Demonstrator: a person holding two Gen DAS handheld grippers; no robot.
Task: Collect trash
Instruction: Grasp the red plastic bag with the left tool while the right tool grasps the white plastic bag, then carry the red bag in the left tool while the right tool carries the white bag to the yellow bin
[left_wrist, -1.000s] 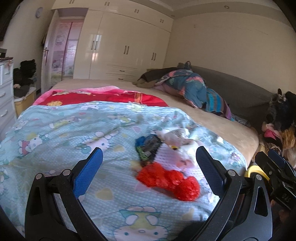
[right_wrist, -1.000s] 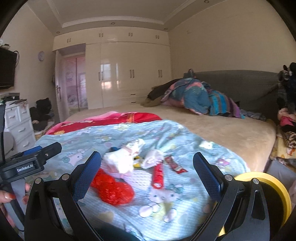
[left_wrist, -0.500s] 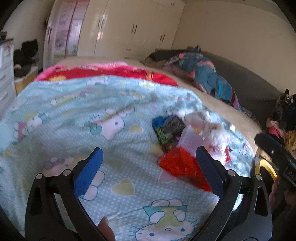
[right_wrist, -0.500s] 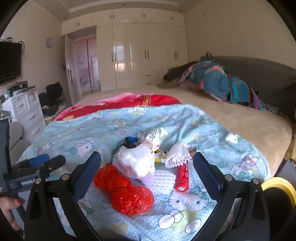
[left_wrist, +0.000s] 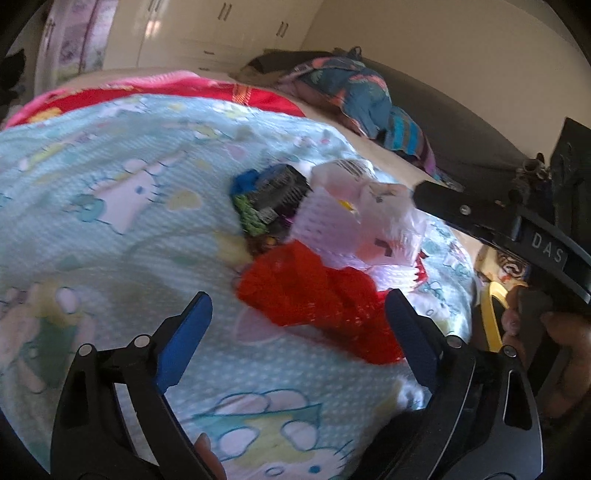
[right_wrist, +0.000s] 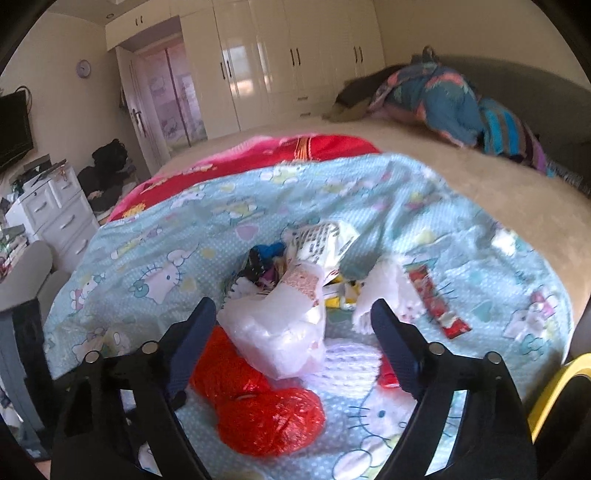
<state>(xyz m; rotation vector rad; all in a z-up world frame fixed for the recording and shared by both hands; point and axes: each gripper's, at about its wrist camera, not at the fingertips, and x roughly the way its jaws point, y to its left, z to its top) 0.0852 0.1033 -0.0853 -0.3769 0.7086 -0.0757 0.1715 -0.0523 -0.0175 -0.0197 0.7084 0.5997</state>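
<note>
Nothing collected yet; trash pile (right_wrist: 295, 317) whole on bedspread (right_wrist: 155, 229); left gripper (left_wrist: 295, 332) and right gripper (right_wrist: 291, 332) wide, closing, gripping nothing; red bag (left_wrist: 317, 299) nearest.

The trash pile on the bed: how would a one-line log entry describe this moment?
stage: approach | left gripper: closing, nothing gripped | right gripper: closing around white bag, pads not pressing | red mesh bag: on blanket

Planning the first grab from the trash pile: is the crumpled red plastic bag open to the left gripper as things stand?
Probably yes. The crumpled red plastic bag lies at the pile's near edge, right ahead of the left gripper, with nothing covering its near side. Its jaws are closing, not yet touching.
</note>
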